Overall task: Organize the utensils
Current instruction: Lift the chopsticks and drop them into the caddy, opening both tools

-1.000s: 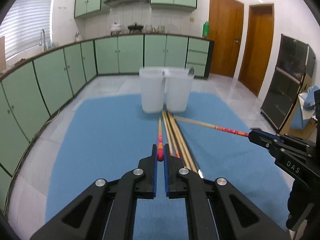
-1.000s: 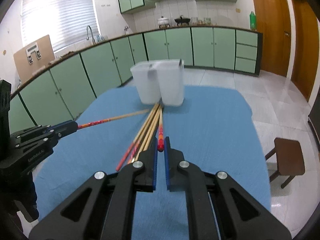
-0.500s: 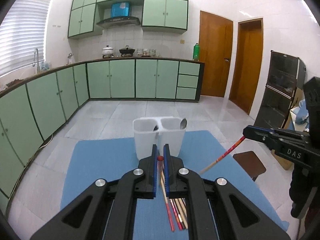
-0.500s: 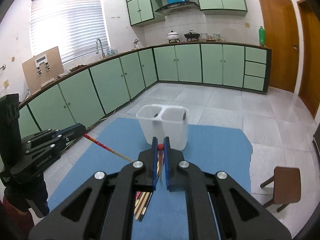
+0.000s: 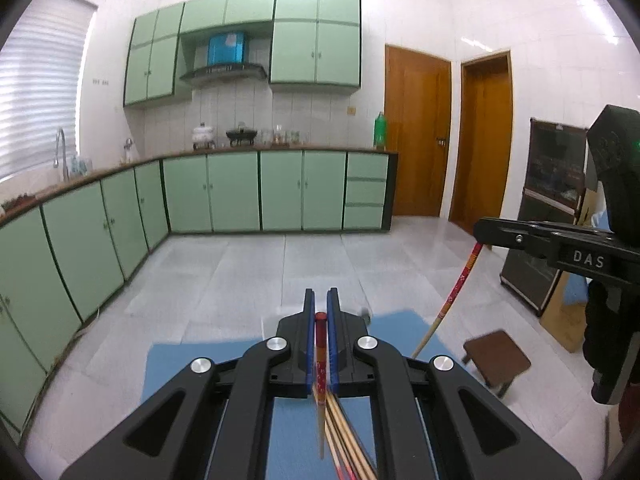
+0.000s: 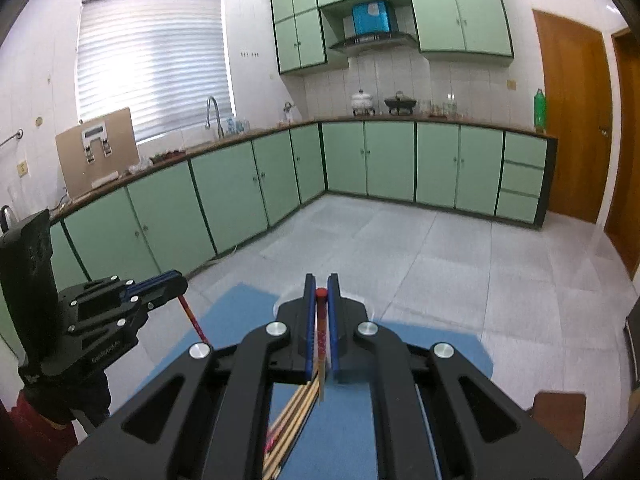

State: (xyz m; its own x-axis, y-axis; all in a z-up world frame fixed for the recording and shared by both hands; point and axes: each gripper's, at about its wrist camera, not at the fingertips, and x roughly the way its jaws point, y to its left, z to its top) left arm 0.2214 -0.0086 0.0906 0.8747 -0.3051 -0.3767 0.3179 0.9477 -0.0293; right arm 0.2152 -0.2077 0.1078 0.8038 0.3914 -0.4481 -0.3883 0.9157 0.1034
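**Lifting two chopsticks clear of the mat**

Rising higher than half a second ago, both grippers now face the far cabinets, and the white utensil holder has dropped out of sight behind the fingers. The left gripper (image 5: 321, 312) is clenched on a chopstick (image 5: 320, 364), red-capped at the top, red-patterned below, tapering to pale wood that hangs toward the blue mat (image 5: 180, 364). The right gripper (image 6: 321, 292) likewise grips its own chopstick (image 6: 321, 344) of the same look. Beneath them the remaining chopsticks (image 5: 348, 436) lie bundled on the mat. A brown stool (image 5: 496, 356) stands on the floor to the right.
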